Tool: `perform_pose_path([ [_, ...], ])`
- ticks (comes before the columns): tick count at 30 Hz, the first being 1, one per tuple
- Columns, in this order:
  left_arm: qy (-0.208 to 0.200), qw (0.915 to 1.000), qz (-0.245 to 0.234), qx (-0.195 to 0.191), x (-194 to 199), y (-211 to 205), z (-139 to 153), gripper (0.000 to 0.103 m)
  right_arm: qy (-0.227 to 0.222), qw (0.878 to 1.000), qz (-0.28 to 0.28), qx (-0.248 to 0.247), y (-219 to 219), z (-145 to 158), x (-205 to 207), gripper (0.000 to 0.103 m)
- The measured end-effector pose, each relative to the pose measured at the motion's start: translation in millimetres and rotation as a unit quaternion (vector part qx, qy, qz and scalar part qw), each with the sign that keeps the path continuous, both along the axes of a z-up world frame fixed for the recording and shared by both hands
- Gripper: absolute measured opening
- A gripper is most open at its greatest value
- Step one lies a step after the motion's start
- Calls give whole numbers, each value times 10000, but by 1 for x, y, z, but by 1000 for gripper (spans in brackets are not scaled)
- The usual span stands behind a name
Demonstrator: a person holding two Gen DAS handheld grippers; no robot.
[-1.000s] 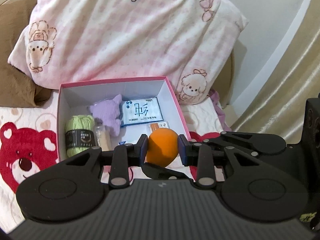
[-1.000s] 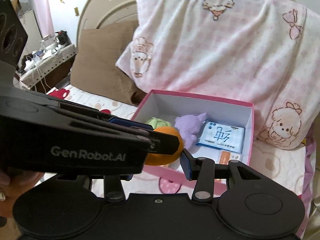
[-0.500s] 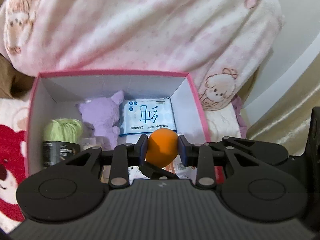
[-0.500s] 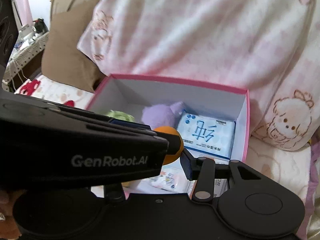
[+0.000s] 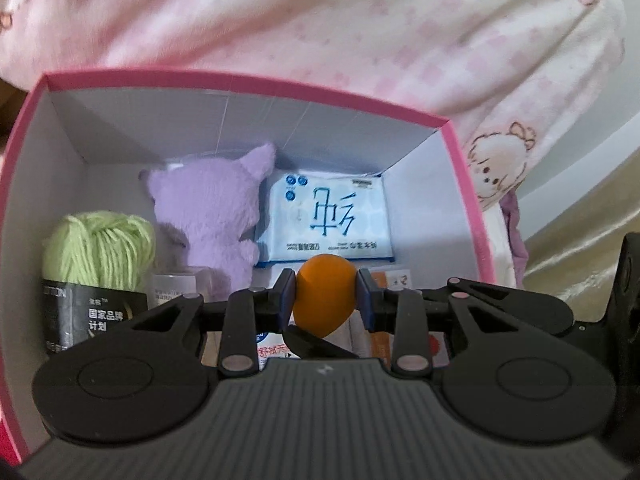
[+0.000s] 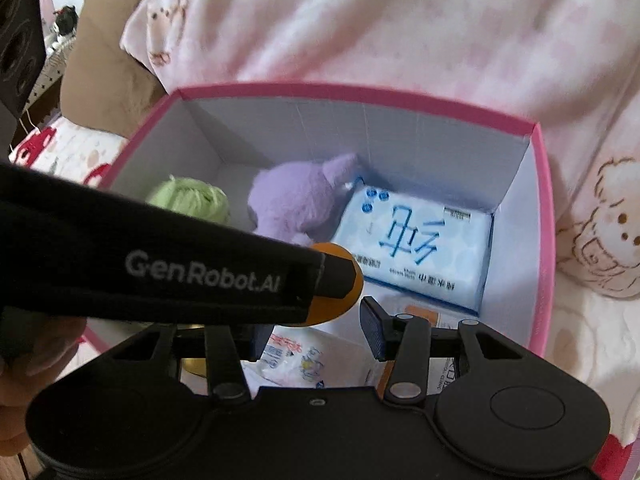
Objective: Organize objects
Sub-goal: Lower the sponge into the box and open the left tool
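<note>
Bed with a bear-print sheet (image 6: 72, 148); pink-checked pillow (image 5: 320, 24) fills the top of both frames, brown cushion (image 6: 104, 64) upper left. Pink box (image 5: 248, 84) mid-frame holds green yarn (image 5: 100, 248), purple plush (image 5: 212, 216), blue wipes pack (image 5: 328, 220), small packets at the bottom. Left gripper (image 5: 325, 296) clenched on orange ball (image 5: 324, 300) over the box, frame centre. Right gripper (image 6: 316, 334) fingers apart, holding nothing
</note>
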State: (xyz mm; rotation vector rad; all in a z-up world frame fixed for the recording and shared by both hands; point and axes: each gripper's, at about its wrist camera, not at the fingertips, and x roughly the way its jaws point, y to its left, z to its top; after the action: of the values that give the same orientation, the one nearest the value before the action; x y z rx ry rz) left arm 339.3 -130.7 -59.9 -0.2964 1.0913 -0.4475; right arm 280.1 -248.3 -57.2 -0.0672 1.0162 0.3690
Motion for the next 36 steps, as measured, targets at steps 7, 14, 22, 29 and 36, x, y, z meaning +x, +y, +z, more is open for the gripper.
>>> perform_pose_path([
  [7,56,10000,-33,25,3,-7,-14,31,-60,9994,22,-348,2,-4,-6,57],
  [14,-55,9997,22,238,2,-18,-15,32,-77,9995,-12,-310,-4,-1,-12,62],
  [22,-298,9992,-50,246,-10,-21,-1,35,-314,9993,121,-141,-6,9,-26,62],
  [29,-550,9964,-100,631,-34,-16,24,47,-493,9987,61,145,-17,19,-45,62],
  [36,-749,9928,-47,930,-74,2,60,63,-769,9968,-131,161,-24,41,-81,63],
])
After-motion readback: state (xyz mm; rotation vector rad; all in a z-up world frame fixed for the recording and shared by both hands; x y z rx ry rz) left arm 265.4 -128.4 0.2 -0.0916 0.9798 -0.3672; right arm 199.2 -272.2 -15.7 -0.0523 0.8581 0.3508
